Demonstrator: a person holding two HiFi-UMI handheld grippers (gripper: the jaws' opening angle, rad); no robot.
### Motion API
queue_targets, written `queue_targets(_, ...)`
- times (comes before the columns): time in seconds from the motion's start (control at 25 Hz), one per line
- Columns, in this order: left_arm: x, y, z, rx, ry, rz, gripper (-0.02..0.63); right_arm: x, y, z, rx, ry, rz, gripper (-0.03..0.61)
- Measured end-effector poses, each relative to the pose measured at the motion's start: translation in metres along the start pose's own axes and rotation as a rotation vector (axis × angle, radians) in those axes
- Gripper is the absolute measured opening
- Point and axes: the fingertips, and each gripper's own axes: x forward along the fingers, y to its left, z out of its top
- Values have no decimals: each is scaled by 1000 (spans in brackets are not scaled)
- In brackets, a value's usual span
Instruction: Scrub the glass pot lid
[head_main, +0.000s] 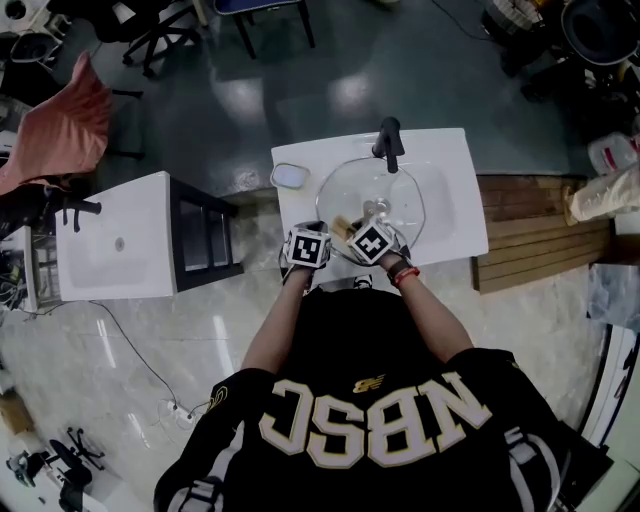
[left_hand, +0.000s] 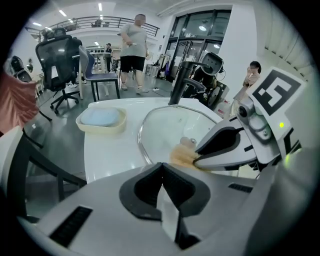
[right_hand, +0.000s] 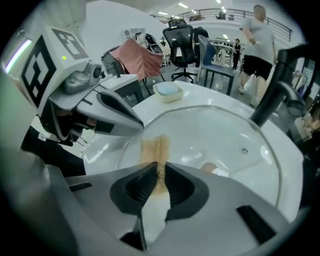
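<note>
Two grippers at one glass pot lid (head_main: 345, 195), white sink counter (head_main: 455, 170)

1. Glass pot lid: clear, metal-rimmed, with a small screw (right_hand: 244, 150) at its centre. It lies flat over the basin in the middle of the counter, and its near rim comes close to the counter's near edge.

2. Left gripper (left_hand: 161, 172): at the near edge, on the lid's near-left side. The pads are pressed together with no gap at the tips, and the lid's rim runs in between them.

3. Right gripper (right_hand: 159, 172): at the near edge, just beside the left gripper. The jaws are narrow, clamped on a tan scrub pad (right_hand: 155, 147). The pad is a fibrous strip, and its free end rests on the glass just inside the near rim.

4. Black faucet (head_main: 388, 143): upright at the middle of the far edge, spout above the lid.

5. Soap dish (left_hand: 100, 128): cream, holding a pale blue bar (left_hand: 100, 116). It sits toward the far-left corner, apart from the lid.

6. Person: black jersey (head_main: 370, 400), both forearms reaching to the near edge, red wristband (head_main: 403, 275) on the right wrist.

7. Surroundings: second white cabinet (head_main: 115, 240) off the left edge, wooden slats (head_main: 540, 230) off the right edge, pink cloth (head_main: 60, 130) over a chair beyond the cabinet
</note>
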Motion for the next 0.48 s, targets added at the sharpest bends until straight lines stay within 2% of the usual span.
queue_targets(0.24, 0, 1, -5, 22, 30, 19, 17, 12, -43, 39, 9, -95, -168, 60)
queue_targets(0.48, -1, 0, 0, 40, 23, 22, 18, 7, -104, 55, 52, -122, -323, 60)
